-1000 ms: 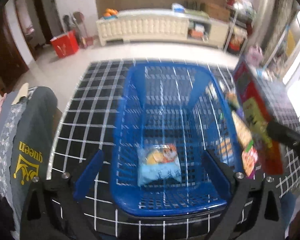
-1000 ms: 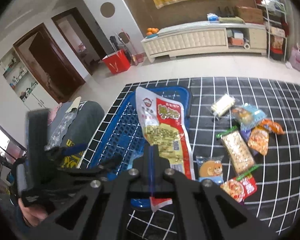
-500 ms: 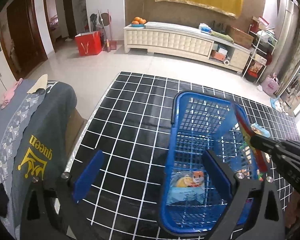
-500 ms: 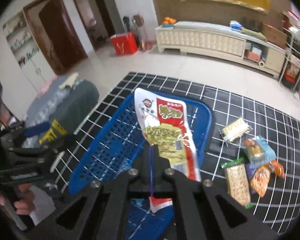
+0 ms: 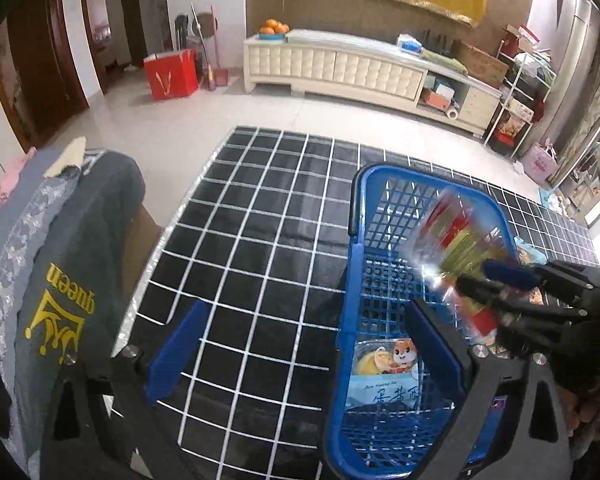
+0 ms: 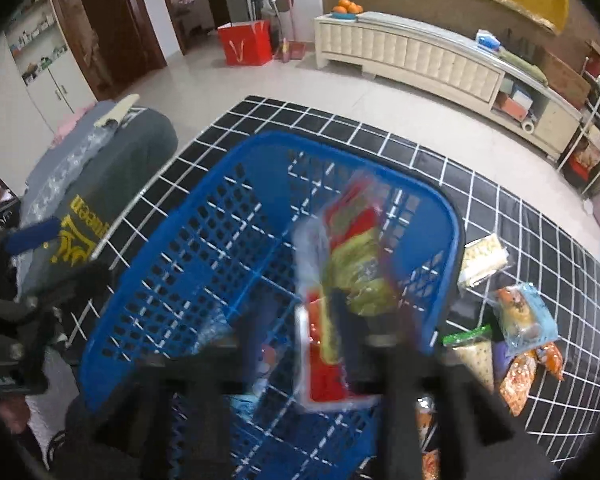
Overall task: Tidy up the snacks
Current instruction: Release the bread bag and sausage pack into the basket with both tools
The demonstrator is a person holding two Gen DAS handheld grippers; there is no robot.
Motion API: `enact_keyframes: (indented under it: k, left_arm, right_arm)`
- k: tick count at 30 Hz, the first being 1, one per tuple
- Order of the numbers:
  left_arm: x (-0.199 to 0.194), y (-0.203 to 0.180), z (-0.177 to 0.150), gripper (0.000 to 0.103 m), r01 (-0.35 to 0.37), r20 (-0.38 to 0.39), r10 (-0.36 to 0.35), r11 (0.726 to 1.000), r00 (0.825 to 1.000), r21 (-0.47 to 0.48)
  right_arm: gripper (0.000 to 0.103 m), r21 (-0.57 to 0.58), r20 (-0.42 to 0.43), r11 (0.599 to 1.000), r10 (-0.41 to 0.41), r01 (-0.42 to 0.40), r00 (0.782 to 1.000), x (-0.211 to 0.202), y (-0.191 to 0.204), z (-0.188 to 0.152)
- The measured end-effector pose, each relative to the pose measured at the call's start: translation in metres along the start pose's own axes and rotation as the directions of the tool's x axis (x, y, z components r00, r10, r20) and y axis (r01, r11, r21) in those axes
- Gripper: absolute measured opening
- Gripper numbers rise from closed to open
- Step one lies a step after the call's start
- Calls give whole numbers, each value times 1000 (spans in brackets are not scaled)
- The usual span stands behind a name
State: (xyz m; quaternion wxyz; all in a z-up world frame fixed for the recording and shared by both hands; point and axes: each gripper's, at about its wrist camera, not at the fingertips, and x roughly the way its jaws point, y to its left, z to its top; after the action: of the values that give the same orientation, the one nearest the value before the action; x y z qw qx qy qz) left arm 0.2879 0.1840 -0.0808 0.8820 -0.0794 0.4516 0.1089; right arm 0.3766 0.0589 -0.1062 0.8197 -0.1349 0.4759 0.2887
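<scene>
A blue plastic basket [image 5: 358,216] [image 6: 188,248] stands on the black grid tablecloth. A light blue snack pack [image 5: 384,376] lies on its floor. My right gripper [image 6: 320,312], also in the left wrist view [image 5: 496,284], is over the basket with a red and yellow snack packet [image 6: 352,264] [image 5: 456,236] between its fingers; the packet is blurred and the jaws look slightly parted. My left gripper [image 5: 304,344] is open and empty, its right finger over the basket's near left wall.
Several loose snack packs [image 6: 524,320] lie on the cloth right of the basket. A chair draped in grey clothing [image 5: 60,264] stands at the table's left edge. A white cabinet [image 5: 364,68] and a red bag [image 5: 172,74] stand across the room.
The right gripper has swung the red packet down over the basket; packet and gripper now blur with motion. The left gripper barely moved from half a second ago.
</scene>
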Motion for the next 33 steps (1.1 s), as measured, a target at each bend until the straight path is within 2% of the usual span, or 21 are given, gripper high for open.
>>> enact_keyframes:
  k: [1, 5, 7, 16, 20, 24, 27, 33]
  left_arm:
    - [-3, -2, -2, 98, -10, 12, 10, 1000, 1000, 8]
    - [-16, -8, -6, 99, -16, 25, 15, 1000, 1000, 21]
    - [-25, -14, -11, 103, -16, 31, 15, 1000, 999, 22]
    - [-72, -61, -33, 103, 88, 59, -95, 990, 994, 108]
    - [-93, -87, -45, 103, 94, 73, -106, 985, 992, 145]
    - [-109, -109, -57, 103, 164, 63, -179, 967, 982, 195]
    - [-119, -126, -64, 103, 145, 73, -163, 968, 984, 205]
    - [-128, -162, -76, 103, 178, 61, -198, 953, 978, 247]
  right_arm:
    - [72, -5, 19, 1000, -10, 10, 1000, -5, 1, -3]
    - [72, 24, 76, 1000, 2, -4, 997, -33, -2, -14]
    - [72, 59, 94, 998, 18, -24, 995, -52, -7, -21]
    - [73, 159, 146, 987, -62, 38, 987, -133, -37, -69]
    - [82, 223, 184, 973, -102, 59, 978, -168, -56, -92]
    - [86, 270, 204, 959, -145, 87, 968, -195, -73, -116]
    - [91, 301, 205, 948, -170, 103, 964, -207, -85, -134]
    - [96, 382, 194, 914, -223, 136, 955, -224, -115, -174]
